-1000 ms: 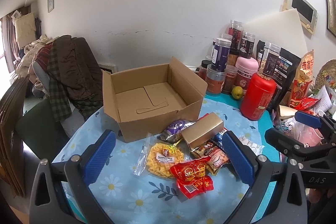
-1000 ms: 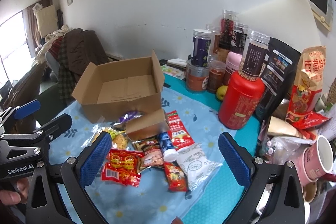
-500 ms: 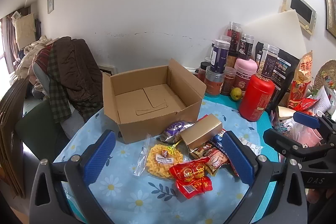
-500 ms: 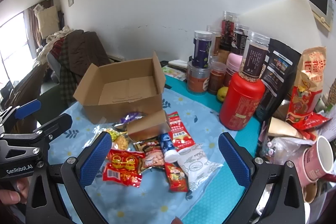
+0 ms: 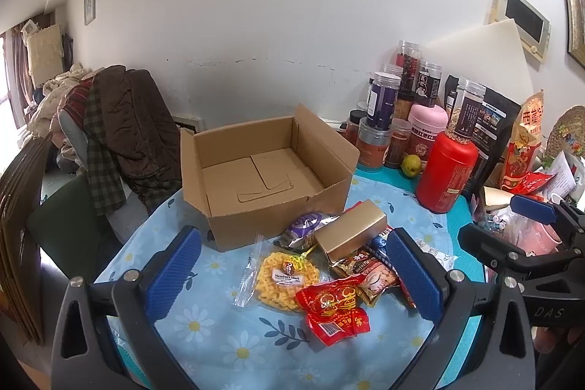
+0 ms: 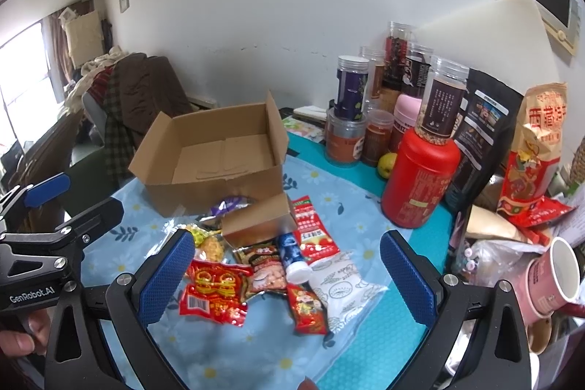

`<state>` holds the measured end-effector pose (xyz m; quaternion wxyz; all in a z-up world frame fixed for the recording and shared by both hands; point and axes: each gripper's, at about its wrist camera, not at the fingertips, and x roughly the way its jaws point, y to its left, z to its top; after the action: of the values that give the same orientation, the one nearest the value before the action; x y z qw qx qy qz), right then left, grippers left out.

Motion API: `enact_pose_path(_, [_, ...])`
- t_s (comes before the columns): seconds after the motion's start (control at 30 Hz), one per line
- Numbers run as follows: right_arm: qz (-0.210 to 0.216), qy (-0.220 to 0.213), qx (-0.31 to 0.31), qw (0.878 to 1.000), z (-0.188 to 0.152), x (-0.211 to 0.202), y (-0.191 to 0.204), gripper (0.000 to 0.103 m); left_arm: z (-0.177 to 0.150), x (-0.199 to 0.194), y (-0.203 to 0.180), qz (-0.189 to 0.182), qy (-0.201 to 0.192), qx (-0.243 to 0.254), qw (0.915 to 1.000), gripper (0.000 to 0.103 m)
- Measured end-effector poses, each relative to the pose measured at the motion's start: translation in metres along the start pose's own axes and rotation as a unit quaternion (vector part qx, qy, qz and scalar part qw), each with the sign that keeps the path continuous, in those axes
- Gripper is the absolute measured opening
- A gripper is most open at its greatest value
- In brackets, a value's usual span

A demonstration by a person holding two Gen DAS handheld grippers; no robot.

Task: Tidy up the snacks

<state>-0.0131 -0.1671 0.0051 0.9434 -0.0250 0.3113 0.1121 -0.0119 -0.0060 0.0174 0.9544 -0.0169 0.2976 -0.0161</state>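
Both views have drawn back and up a little over the last second, so the snack pile sits slightly lower and smaller between the pads, while nothing on the table (image 5: 204, 320) has shifted; the cardboard box (image 5: 278, 211) lies open and bare inside, straight ahead of the left hand-held gripper (image 5: 292, 273) and beyond the heap; the snacks lie in a loose cluster just before the box's near wall, on the flowered cloth; the gold box (image 5: 351, 229) rests on top of the heap, long axis running from near-left to far-right, one end almost touching the cardboard; the red packet (image 5: 334, 309) lies nearest the left hand-held gripper, flat, between its pads and a little right of centre; the yellow crisp bag (image 5: 285, 280) is just beside it to the left; from the right hand-held gripper (image 6: 287, 276) the blue tube (image 6: 292, 256) and white pouch (image 6: 343, 280) lie closest, the tube's long axis pointing roughly toward the camera; both hand-held grippers hover above the table with jaws spread wide and nothing held, tilted downward at the pile; I judge the left is better lined up for the red packet, the right for the tube
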Motion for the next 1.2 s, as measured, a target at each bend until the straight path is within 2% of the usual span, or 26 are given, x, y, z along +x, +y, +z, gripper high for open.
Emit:
enact_pose_path(0.47, [-0.001,0.000,0.000,1.000,0.000,0.001,-0.001,0.103,0.001,-0.003,0.002,-0.001,0.001,0.000,1.0000,0.103])
enact_pose_path(0.9, [-0.008,-0.004,0.012,1.000,-0.004,0.000,-0.004,0.103,-0.002,0.003,0.006,-0.016,0.009,0.012,0.9998,0.103])
enact_pose_path(1.2, [-0.014,0.016,0.025,0.999,-0.031,0.015,-0.005,0.103,-0.025,0.025,0.006,-0.049,0.047,0.021,0.9975,0.103])
